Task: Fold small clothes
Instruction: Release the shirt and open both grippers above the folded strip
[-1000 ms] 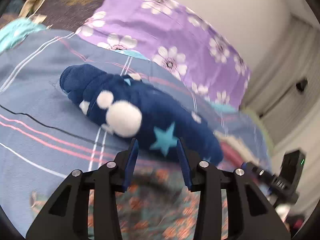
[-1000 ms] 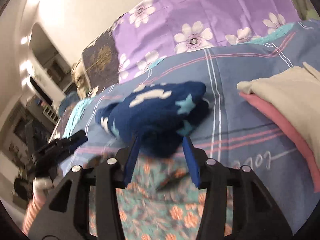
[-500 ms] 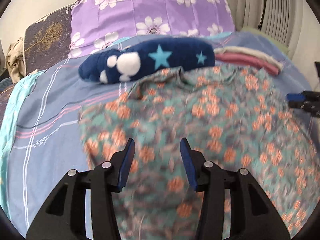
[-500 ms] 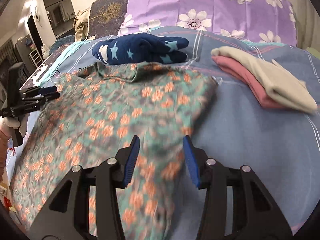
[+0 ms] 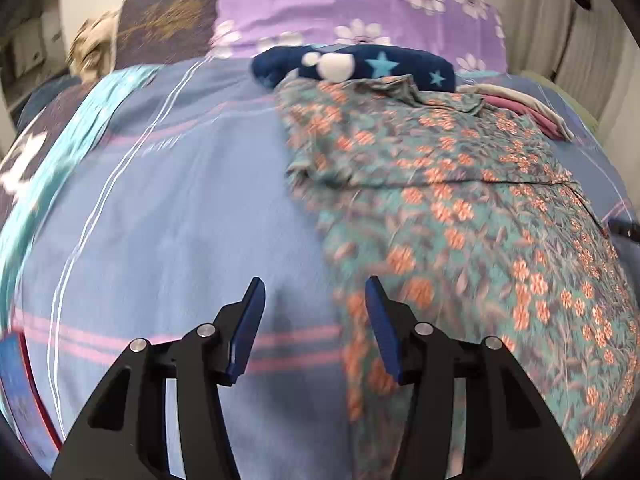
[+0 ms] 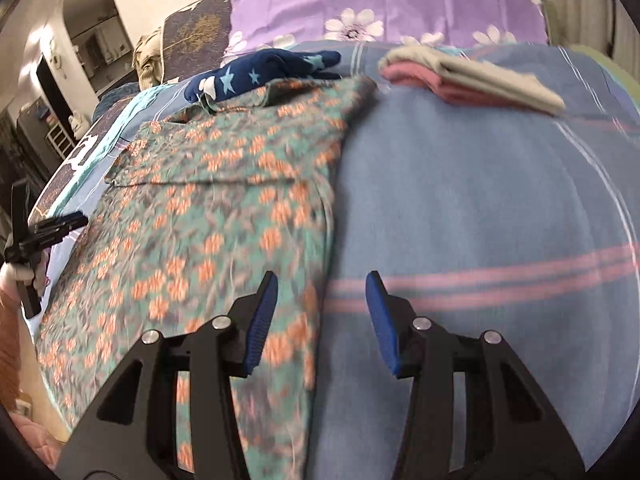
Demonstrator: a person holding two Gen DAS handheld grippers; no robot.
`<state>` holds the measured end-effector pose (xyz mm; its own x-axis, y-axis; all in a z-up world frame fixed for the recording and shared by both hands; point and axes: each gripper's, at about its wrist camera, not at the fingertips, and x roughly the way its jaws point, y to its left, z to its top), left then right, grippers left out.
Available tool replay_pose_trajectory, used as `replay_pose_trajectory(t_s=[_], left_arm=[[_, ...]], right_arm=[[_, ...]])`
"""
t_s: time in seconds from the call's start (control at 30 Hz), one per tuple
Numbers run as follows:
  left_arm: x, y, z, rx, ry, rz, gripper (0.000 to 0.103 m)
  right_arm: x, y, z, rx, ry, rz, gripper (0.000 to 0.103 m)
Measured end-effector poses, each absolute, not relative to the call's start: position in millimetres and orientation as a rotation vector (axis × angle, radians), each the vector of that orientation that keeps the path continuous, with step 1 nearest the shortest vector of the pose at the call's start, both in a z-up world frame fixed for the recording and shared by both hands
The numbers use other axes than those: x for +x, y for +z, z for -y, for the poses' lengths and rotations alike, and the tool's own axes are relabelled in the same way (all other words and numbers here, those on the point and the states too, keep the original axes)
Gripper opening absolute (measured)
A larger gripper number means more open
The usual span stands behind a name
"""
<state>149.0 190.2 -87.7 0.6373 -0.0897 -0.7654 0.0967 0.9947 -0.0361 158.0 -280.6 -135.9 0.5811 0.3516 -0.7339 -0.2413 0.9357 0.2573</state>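
The left gripper (image 5: 315, 312) and right gripper (image 6: 322, 308) are both hovering with jaws spread wide, gripping nothing — one at each side edge of the teal garment with orange flowers (image 5: 460, 216), which is lying spread on the blue striped bedsheet (image 5: 180, 208). Its near hem is blurring out of frame; the navy star-printed bundle (image 6: 264, 74) is sitting partly hidden behind its collar.

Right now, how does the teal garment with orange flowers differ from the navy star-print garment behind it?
The teal garment with orange flowers lies spread flat over much of the blue striped bedsheet; the navy star-print garment sits bunched into a compact roll. The floral one reaches near both grippers; the navy one lies far back by the purple flowered pillow. Both rest ungripped.
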Motion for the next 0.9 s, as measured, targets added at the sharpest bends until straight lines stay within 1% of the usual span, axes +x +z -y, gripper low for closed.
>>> replay_pose_trajectory(t_s=[0.17,0.37,0.53,0.73,0.9], left_arm=[[139,-85,-196,-0.008,-0.09,-0.856,0.053],[173,-69,-198,-0.04,-0.079,-0.824,0.053],[232,-64,-202,-0.078,-0.065,-0.836,0.053],[314,-73,-204,-0.081,-0.026,-0.861,0.053],[352,-86,-210,-0.152,-0.052,-0.869,0.052]], right_arm=[[150,-132,284,0.16,0.317,-0.878,0.047],[176,-122,284,0.214,0.296,-0.871,0.047],[209,-126,270,0.163,0.275,-0.886,0.047],[253,-128,249,0.125,0.274,-0.875,0.047],[279,-116,219,0.096,0.357,-0.84,0.046]])
